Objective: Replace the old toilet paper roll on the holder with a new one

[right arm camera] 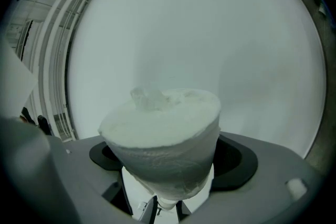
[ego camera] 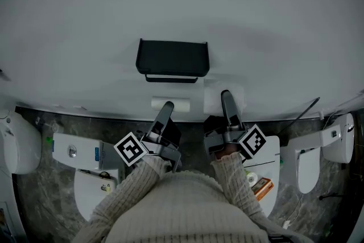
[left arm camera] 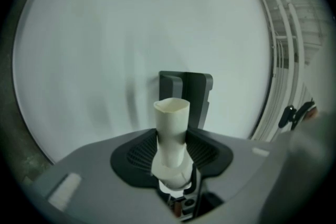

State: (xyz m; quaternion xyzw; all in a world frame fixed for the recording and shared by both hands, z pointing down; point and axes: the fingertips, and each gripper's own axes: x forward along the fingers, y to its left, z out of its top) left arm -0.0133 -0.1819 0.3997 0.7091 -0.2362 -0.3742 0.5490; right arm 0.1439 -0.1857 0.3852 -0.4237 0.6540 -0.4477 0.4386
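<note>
You hold two rolls: your left gripper (ego camera: 166,111) is clamped on one bare cream cardboard tube (left arm camera: 171,136), your right gripper (ego camera: 227,101) on one full white toilet paper roll (right arm camera: 163,136). The one black wall holder (ego camera: 172,58), far and between them, hangs with its bar bare.

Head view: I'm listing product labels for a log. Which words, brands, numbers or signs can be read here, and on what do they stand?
No text is readable in any view.
Too small to read: the blue sticker on the white cistern.
Too small to read: print on the orange box.
No letters, only black-and-white square patterns: the left marker cube and the right marker cube.
</note>
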